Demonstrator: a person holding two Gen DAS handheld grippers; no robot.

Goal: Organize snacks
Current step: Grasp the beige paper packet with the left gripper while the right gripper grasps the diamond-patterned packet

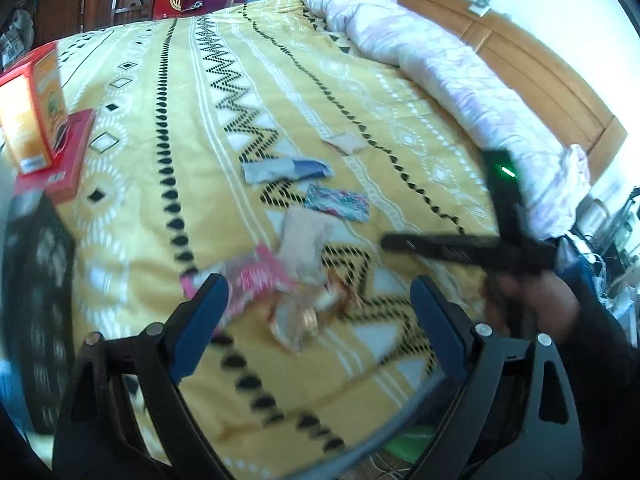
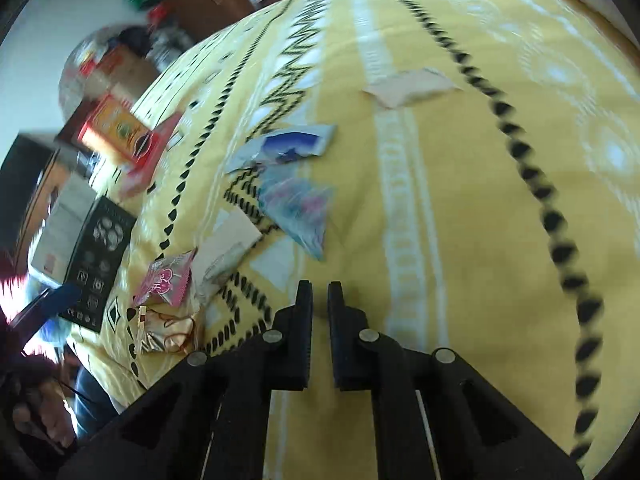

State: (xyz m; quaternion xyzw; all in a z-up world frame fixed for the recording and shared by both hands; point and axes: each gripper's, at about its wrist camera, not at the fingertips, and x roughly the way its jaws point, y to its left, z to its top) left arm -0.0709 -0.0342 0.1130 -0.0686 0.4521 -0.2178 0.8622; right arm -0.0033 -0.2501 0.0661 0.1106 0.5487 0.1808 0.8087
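Pink snack packet (image 1: 256,280) sits on the yellow bedspread (image 1: 168,208), right at the tip of the left gripper's (image 1: 320,312) near finger, gold-foil packet (image 1: 296,320) beside it, between the 2 blue pads (image 1: 200,320). Whether either pad touches a packet: cannot tell, too much blur. More loose packets lie further up the bed: a beige one (image 1: 308,248), a teal-and-pink one (image 1: 340,204), a blue-and-white one (image 1: 284,170) and a small pale one (image 1: 346,143), well apart from the rest.

Left tongs: jaws spread wide, nothing gripped. Right gripper (image 2: 319,292): jaws nearly together with a narrow gap, nothing between them, hovering over bare bedspread with the packets off to its left.

Outward: a red box (image 1: 30,116) stacked on a flat red box (image 1: 68,160) at the left edge, a black box (image 2: 102,256) nearer the person. Crumpled lilac quilt (image 1: 420,52) runs along the wooden headboard (image 1: 532,76).

Step, my read: picking phase, nothing collected by either hand yet. Left is lined up on the pink/gold pair.

Next move needs: drop the left tips to the cloth, pick 1 packet only, close on its flat edge without pinching bedspread. Right must reopen before it can take anything. Destination isn't evident; likely by the boxes.
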